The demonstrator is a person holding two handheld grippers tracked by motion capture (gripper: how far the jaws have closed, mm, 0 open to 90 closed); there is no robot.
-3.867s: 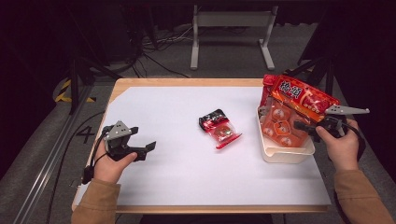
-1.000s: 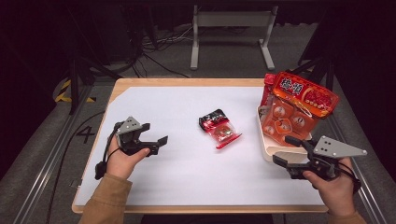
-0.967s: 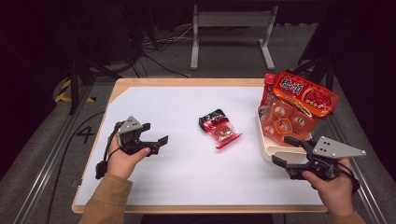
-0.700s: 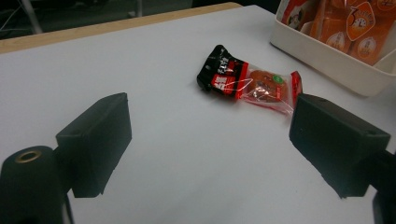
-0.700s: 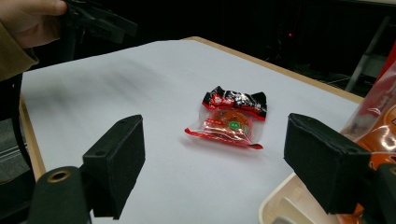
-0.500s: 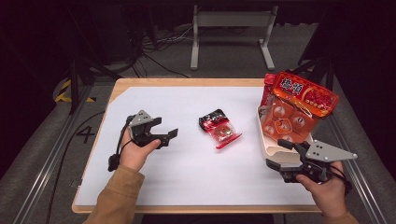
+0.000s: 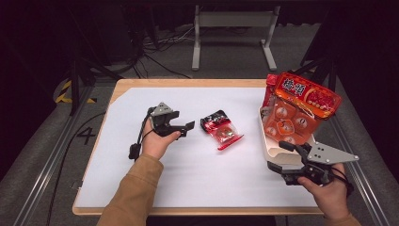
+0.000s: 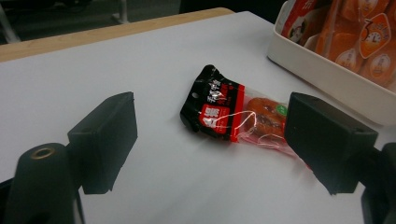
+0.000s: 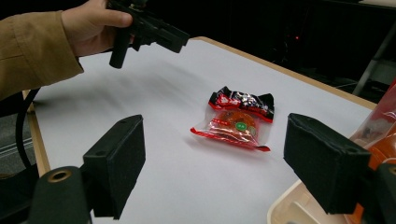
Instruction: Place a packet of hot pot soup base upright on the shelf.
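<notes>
The left hand-held gripper point(image 7: 188, 127) has been closing a little, nothing between its jaws yet, just left of the snack packet point(image 7: 221, 130). The right hand-held gripper point(image 7: 282, 155) is open too, near the white tray point(image 7: 273, 153). From up close the packet point(image 8: 224, 114) shows an orange snack inside.

Packet point(image 7: 220, 130): black top with red-and-white label, clear body with red edges, orange snack inside with a green dot. Tray point(image 7: 273, 149): cream. Bag point(image 7: 306, 96): red, white lettering. Sheet point(image 7: 197, 174): white. Table point(image 7: 188, 83): light wood. Sleeve point(image 7: 134, 193): tan.

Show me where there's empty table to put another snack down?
The white table sheet lies bare along the near edge, between the left gripper and right gripper, and behind the small red-and-black snack packet. It's crowded at the white tray of orange snack bags.
</notes>
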